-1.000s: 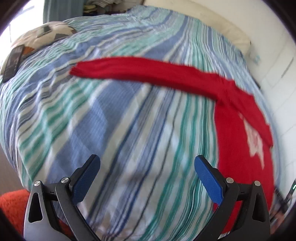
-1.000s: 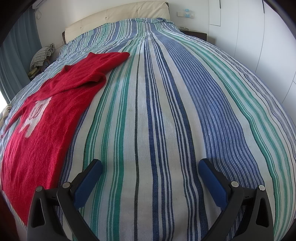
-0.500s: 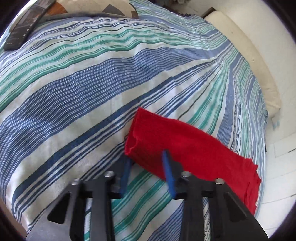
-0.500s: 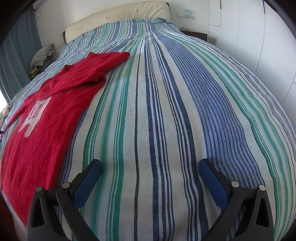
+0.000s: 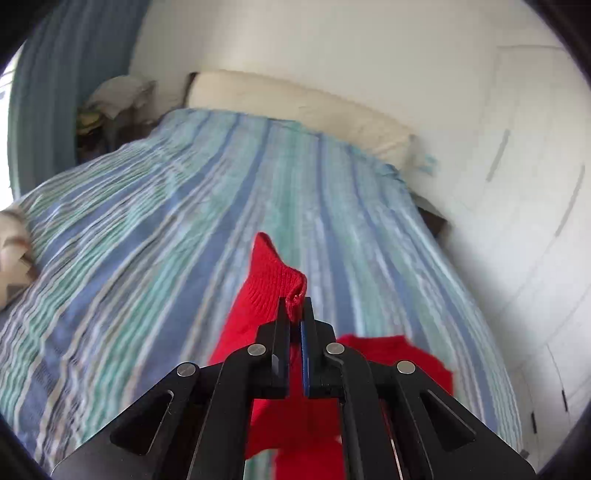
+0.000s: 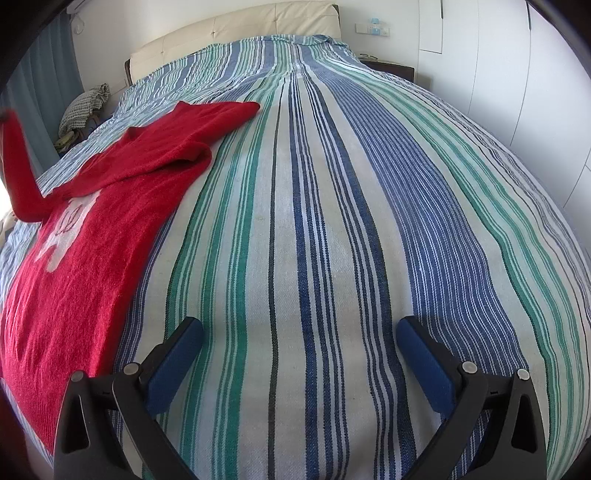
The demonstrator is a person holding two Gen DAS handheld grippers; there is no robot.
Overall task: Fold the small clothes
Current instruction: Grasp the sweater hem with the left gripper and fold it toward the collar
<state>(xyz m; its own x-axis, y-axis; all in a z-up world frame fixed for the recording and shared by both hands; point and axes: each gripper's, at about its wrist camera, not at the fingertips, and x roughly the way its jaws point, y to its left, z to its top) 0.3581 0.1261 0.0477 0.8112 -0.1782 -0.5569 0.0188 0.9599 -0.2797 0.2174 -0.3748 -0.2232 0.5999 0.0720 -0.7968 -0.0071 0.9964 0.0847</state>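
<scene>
A small red knit sweater (image 6: 85, 229) with a white motif lies flat on the left side of the striped bed. Its right sleeve (image 6: 199, 125) lies stretched toward the headboard. My left gripper (image 5: 294, 308) is shut on the cuff of the left sleeve (image 5: 273, 284) and holds it lifted above the bed; the raised sleeve also shows at the left edge of the right wrist view (image 6: 16, 173). My right gripper (image 6: 299, 354) is open and empty, low over bare bedspread to the right of the sweater.
The striped bedspread (image 6: 369, 184) covers the whole bed. A cream headboard (image 6: 236, 33) is at the far end, white wardrobe doors (image 6: 517, 74) on the right, a blue curtain (image 5: 66, 92) and a pile of clothes (image 6: 83, 107) on the left.
My left gripper moved onto the sleeve cuff, shut on it and lifted it off the bed. The right gripper has not moved.
</scene>
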